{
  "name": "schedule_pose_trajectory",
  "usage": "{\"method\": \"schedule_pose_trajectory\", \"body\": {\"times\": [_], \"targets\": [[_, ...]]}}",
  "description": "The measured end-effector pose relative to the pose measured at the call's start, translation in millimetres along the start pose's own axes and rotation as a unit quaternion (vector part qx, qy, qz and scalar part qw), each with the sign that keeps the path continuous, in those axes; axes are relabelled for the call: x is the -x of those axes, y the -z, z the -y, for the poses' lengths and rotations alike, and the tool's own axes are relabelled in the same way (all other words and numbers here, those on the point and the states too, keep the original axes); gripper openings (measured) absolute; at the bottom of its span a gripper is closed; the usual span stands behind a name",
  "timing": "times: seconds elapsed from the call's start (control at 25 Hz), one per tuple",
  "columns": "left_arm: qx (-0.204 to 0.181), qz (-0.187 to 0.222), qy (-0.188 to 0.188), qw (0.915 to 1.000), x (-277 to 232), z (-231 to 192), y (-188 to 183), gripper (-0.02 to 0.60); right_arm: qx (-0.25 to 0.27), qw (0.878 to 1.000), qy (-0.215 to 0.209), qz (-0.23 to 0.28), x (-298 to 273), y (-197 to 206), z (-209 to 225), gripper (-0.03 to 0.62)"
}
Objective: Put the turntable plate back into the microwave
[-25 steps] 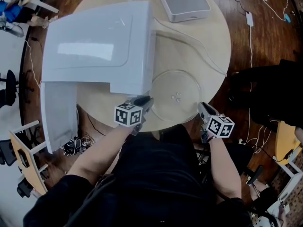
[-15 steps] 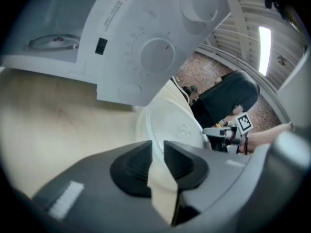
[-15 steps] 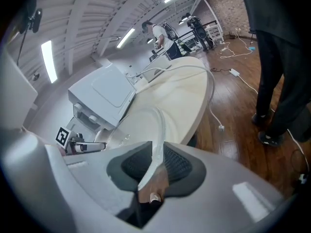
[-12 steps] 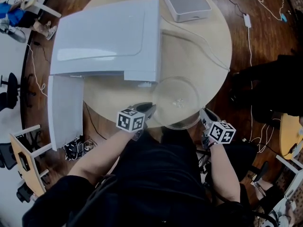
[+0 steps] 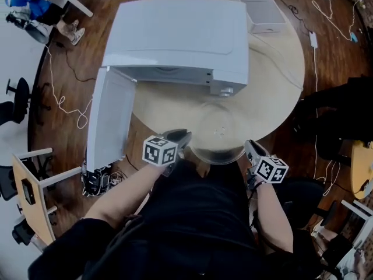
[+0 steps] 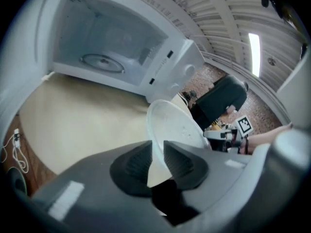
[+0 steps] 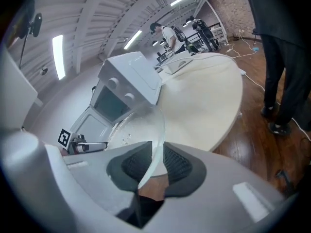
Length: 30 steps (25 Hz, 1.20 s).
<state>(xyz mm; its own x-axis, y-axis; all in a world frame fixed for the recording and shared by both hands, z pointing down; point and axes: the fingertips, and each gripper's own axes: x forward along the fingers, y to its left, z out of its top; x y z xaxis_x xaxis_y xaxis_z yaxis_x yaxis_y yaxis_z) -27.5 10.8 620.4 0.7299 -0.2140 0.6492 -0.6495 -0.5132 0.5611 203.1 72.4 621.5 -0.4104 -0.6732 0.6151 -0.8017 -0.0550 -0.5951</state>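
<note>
Glass turntable plate (image 5: 217, 134) is just in front of the microwave (image 5: 180, 34), toward its control-panel side. Left tongs (image 5: 176, 137) nearly closed, pinching the plate's left rim. Right tongs (image 5: 250, 149) likewise clamped on the opposite rim. The two-sided grip is likely to keep the slippery glass from tipping. Microwave door (image 5: 108, 118) hangs open and the roller ring (image 6: 99, 62) inside is bare, ready for the plate. Plate seems lifted off the surface (image 5: 280, 69), hard to confirm.

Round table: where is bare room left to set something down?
Bare tabletop lies between the microwave, its open door and the glass turntable plate. More lies right of the microwave, below the white box, crossed by a cable. Crowded: the near edge, where the left gripper and right gripper hold the plate.
</note>
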Motion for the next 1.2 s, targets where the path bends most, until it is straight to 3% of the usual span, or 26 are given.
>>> {"method": "schedule_pose_trajectory", "body": {"times": [0.32, 0.68, 0.96, 1.08, 1.2], "targets": [[0.003, 0.068, -0.036, 0.997, 68, -58, -32, 0.072, 0.021, 0.999, -0.037, 0.015, -57, -10, -75, 0.075], [0.025, 0.141, -0.055, 0.9882, 83, -93, -95, 0.064, 0.011, 0.998, -0.058, 0.025, -100, -42, -99, 0.078], [0.061, 0.174, -0.111, 0.9765, 86, -132, -105, 0.074, -0.004, 0.996, -0.088, 0.018, -132, -55, -117, 0.075], [0.086, 0.175, -0.133, 0.9716, 73, -154, -100, 0.074, -0.068, 0.99, -0.115, 0.052, -141, -62, -121, 0.051], [0.124, 0.177, -0.132, 0.9675, 58, -173, -91, 0.057, -0.134, 0.979, -0.122, 0.092, -153, -71, -121, 0.034]]}}
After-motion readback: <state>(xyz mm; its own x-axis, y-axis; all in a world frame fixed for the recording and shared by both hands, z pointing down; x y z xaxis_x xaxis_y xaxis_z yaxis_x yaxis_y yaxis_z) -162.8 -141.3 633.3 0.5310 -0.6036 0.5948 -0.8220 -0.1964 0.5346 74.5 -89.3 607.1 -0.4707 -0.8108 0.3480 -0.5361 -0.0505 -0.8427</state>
